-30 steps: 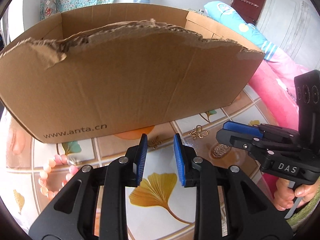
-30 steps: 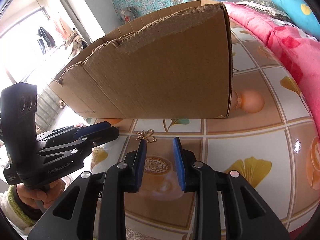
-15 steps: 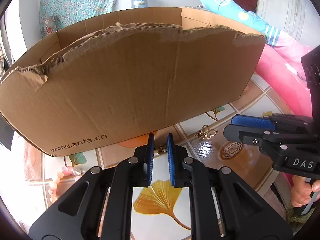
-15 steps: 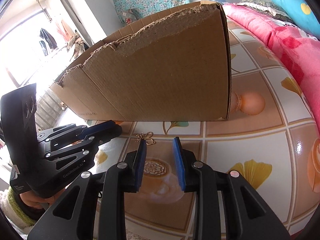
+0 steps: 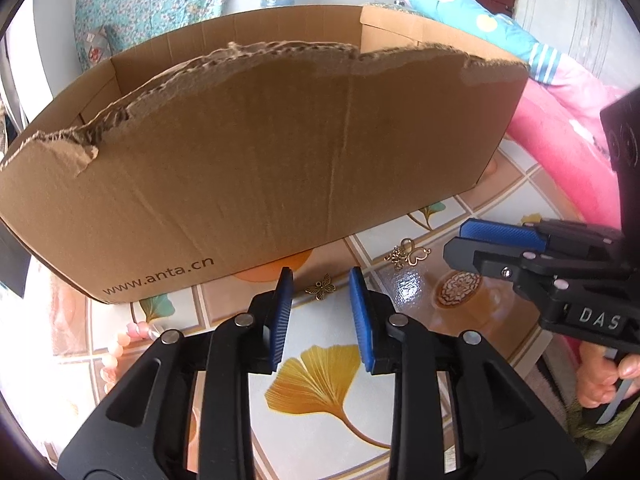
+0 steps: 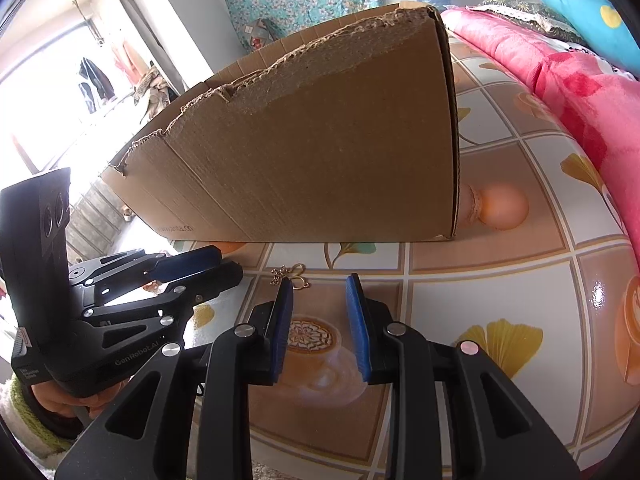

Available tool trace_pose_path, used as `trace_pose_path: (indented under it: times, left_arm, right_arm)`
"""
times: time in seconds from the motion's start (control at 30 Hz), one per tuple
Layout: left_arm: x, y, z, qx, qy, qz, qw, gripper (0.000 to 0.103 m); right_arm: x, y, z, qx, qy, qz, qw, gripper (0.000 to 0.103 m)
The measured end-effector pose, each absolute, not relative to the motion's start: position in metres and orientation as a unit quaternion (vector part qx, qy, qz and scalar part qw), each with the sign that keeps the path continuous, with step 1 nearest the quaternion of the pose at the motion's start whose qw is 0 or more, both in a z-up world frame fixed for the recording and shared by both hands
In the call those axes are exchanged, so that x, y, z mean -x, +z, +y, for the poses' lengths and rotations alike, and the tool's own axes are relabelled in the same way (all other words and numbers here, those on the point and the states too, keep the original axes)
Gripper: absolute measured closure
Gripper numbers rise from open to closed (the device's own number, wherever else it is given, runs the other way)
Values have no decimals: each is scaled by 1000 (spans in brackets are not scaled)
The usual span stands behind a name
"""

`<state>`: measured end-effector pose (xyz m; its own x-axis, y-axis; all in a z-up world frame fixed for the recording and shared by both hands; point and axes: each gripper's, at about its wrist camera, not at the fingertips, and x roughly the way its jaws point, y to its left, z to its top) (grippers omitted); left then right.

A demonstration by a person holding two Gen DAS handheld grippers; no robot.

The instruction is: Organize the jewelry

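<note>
A small bronze butterfly charm (image 5: pixel 320 289) lies flat on the tiled tabletop (image 5: pixel 320 432) at lower centre, just beyond the left gripper (image 5: pixel 321 304), whose blue pads are opening with nothing between them. Right gripper (image 6: pixel 319 304) stands parted, empty, near a gold pendant (image 6: pixel 294 274)

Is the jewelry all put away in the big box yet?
Not yet. Nothing visibly done; the torn brown cardboard box's inside is hidden. The left gripper is opening around a bronze butterfly charm, not gripping it. The right gripper holds nothing. Left on the tablecloth: that charm, a gold heart pendant and a pink bead bracelet.
</note>
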<state>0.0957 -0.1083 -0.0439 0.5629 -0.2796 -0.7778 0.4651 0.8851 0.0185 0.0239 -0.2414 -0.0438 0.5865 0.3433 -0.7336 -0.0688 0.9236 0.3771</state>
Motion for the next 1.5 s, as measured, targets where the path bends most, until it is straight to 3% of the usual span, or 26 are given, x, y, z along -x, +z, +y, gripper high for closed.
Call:
trace_pose_path:
  times: [0.1, 0.53, 0.97, 1.43, 1.5]
  left_arm:
    - [-95, -44, -110, -118, -215, 413, 877, 91]
    - [-88, -39, -97, -90, -232, 411, 877, 91]
    - [-76, -38, -75, -66, -227, 408, 882, 91]
    - [-78, -44, -65, -47, -239, 412, 878, 91]
    - [-78, -45, -63, -46, -239, 413, 878, 91]
  right_arm:
    - [-24, -44, -241, -159, 117, 439, 876, 75]
    - [-20, -41, -240, -153, 120, 437, 878, 75]
    - [-31, -29, -195, -62, 158, 433, 885, 77]
    - [-49, -36, -167, 54, 137, 452, 880, 91]
    - [-51, -35, -168, 59, 137, 458, 876, 96]
